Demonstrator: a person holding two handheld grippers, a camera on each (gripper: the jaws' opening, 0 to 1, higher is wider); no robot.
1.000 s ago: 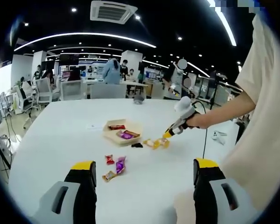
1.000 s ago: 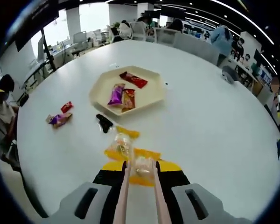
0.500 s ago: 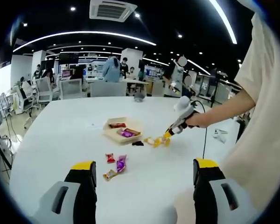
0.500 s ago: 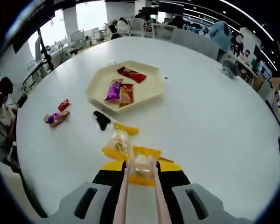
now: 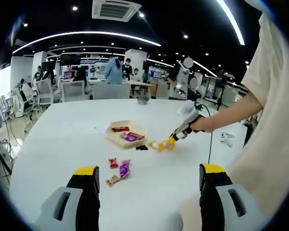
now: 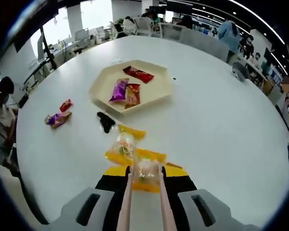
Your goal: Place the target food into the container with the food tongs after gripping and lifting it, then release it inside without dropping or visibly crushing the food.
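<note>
The pale hexagonal tray (image 6: pixel 160 94) lies straight ahead of the right gripper (image 6: pixel 143 180), further in toward the middle of the white round counter (image 6: pixel 221 130), and this gripper is plainly the nearer one. Its jaws are closed narrow on slim pink food tongs (image 6: pixel 125 202), whose tips pinch a clear-and-yellow wrapped snack (image 6: pixel 145 174). The snack's long axis runs roughly toward the tray; part of the wrapper (image 6: pixel 121 150) seems to trail near the counter, though contact is unclear. A small black object (image 6: pixel 105 122) sits between snack and tray. The left gripper (image 5: pixel 147 192) hangs wide and empty near the counter's close edge.
</note>
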